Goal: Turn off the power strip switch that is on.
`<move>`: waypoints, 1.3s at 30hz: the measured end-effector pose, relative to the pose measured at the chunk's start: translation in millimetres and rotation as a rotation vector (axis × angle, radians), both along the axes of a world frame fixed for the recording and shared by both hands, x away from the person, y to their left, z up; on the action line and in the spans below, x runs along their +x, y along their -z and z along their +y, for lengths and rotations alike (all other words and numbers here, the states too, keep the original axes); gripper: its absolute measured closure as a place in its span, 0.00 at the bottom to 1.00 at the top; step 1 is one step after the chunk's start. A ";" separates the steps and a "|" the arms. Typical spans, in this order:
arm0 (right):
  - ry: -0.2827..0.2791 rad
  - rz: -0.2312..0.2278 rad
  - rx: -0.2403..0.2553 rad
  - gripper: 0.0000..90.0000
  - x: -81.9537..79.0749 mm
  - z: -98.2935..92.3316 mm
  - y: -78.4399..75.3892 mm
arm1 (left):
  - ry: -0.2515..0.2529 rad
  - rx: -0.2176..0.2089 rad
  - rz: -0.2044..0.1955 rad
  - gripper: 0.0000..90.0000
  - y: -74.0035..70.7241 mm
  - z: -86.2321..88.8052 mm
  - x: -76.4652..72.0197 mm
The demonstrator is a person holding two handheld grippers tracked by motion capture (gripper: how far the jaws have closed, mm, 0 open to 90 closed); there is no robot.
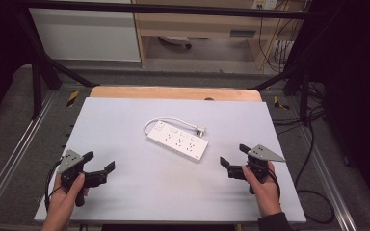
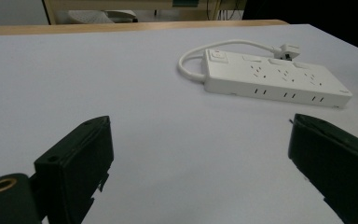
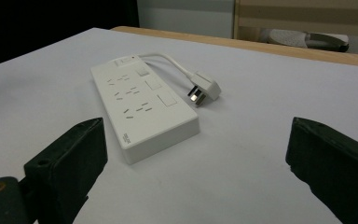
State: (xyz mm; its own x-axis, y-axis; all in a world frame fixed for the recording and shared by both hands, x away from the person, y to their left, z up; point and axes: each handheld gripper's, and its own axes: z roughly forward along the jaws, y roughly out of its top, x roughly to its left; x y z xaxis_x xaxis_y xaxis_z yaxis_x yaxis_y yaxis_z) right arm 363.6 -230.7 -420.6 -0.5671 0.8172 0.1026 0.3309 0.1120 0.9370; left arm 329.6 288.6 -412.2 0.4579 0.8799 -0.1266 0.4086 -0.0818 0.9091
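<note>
Nothing has been handled yet, as far as the pictures show: the white power strip [image 1: 178, 140] lies untouched near the centre of the high view on the pale worktop [image 1: 125, 192], and both grippers wait well apart from it at the lower edge of the frame. The left gripper [image 1: 99, 161] sits in the lower left, held in a hand [image 1: 65, 197], with its jaws spread wide and nothing between them; the right gripper [image 1: 233, 155] sits in the lower right, in the other hand [image 1: 264, 188], likewise spread and empty. So the whole job looks to be ahead: reaching in, taking hold of the strip or its plug, and whatever follows. The strip lies flat with its sockets facing up, and its long axis runs on a diagonal in the high view, from upper left down to lower right. The switch end is the upper-left one; from there the short white cord [image 1: 150, 124] loops out and curves back along the far side of the body, ending in the plug [image 1: 201, 130], which lies on the worktop just beside the strip's far long edge, loose and plugged into nothing. In the left gripper view the strip [image 2: 270, 77] shows in the upper right, in the right gripper view [image 3: 142, 105] in the centre left, with the plug [image 3: 204, 89] showing its metal prongs.
</note>
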 end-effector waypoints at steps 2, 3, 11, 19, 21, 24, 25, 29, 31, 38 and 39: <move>-0.006 -0.001 -0.001 0.07 -0.3 2.0 -0.7 | 0.002 0.004 -0.002 0.07 0.0 -0.2 -0.1; -0.011 -0.004 -0.009 0.07 -0.2 3.6 -0.7 | 0.003 0.005 -0.002 0.07 0.1 -0.3 -0.2; -0.049 0.008 -0.025 0.04 -1.4 21.6 -7.3 | 0.010 0.015 0.000 0.07 0.8 -0.3 -0.4; -0.081 0.026 -0.068 0.05 11.5 39.7 -16.3 | 0.016 0.017 0.000 0.08 1.2 -1.8 -0.9; -0.089 0.041 -0.072 0.05 16.3 42.8 -17.5 | 0.017 0.019 0.004 0.08 1.3 -1.9 -0.7; -0.086 0.048 -0.084 0.05 21.9 47.0 -19.4 | 0.017 0.019 0.005 0.08 1.5 -1.9 -0.8; -0.087 0.050 -0.086 0.05 23.2 48.2 -19.9 | 0.018 0.020 0.007 0.08 1.7 -1.9 -0.8; -0.080 0.051 -0.116 0.06 29.0 53.4 -25.5 | 0.018 0.023 0.007 0.08 2.0 -2.4 -0.6; -0.081 0.052 -0.114 0.06 30.9 55.3 -27.9 | 0.020 0.024 0.009 0.08 2.3 -2.9 -0.6; -0.067 0.074 -0.116 0.07 39.8 62.1 -33.8 | 0.026 0.028 0.013 0.08 2.7 -3.4 -0.5; -0.066 0.074 -0.119 0.07 41.3 62.7 -34.7 | 0.026 0.028 0.012 0.08 2.7 -3.3 -0.5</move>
State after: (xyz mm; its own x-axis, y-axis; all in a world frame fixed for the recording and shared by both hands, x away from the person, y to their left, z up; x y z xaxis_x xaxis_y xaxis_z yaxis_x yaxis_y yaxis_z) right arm 404.9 -168.0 -385.8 -0.6146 0.7872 0.0503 0.3865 0.2449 0.8892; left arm 329.0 285.3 -414.9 0.4788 0.8712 -0.1083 0.4173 -0.1173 0.9012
